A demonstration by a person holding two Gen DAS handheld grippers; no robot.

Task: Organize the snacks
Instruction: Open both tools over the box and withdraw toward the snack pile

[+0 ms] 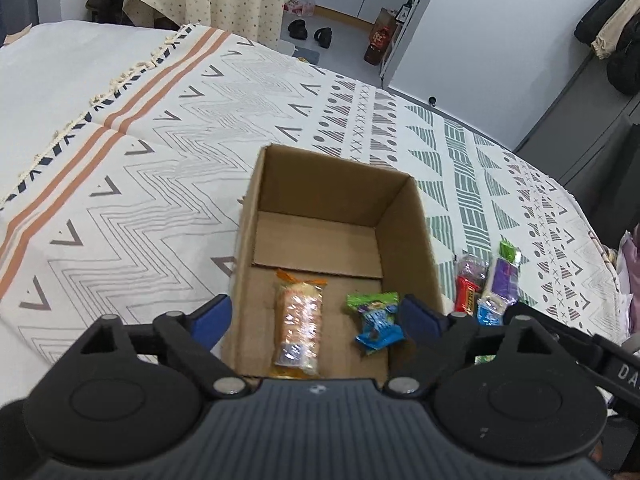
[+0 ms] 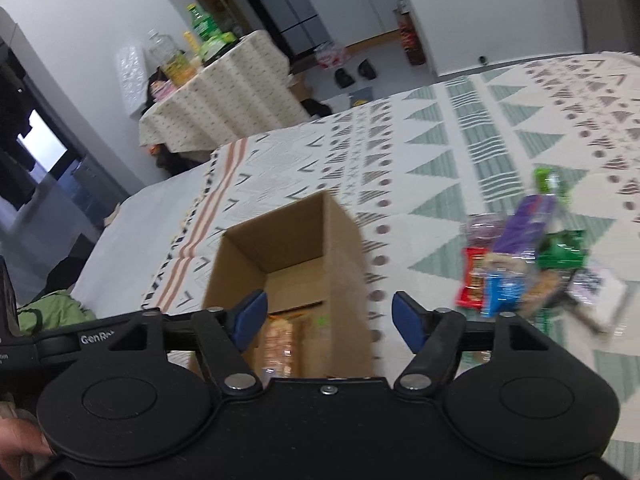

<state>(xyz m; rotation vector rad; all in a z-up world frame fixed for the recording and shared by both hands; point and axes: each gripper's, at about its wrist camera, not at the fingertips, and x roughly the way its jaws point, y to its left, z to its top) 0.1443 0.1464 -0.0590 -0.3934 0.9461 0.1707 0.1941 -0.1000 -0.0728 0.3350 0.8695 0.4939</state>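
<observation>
An open cardboard box (image 1: 404,236) stands on the patterned tablecloth. On its floor lie an orange clear-wrapped biscuit pack (image 1: 299,322) and a small green and blue packet (image 1: 376,320). My left gripper (image 1: 316,318) hovers open over the box's near edge, holding nothing. A pile of snack packets (image 1: 486,286) sits on the cloth just right of the box. In the right wrist view, which is blurred, the same box (image 2: 340,248) is below my right gripper (image 2: 328,318), which is open and empty. The snack pile (image 2: 528,264) lies to its right.
The tablecloth (image 1: 160,168) covers a round table whose far edge curves across the back. Beyond it stand a second draped table (image 2: 224,92) with jars and bottles, shoes on the floor (image 1: 312,32), and cabinets. A hand (image 2: 20,452) shows at the lower left.
</observation>
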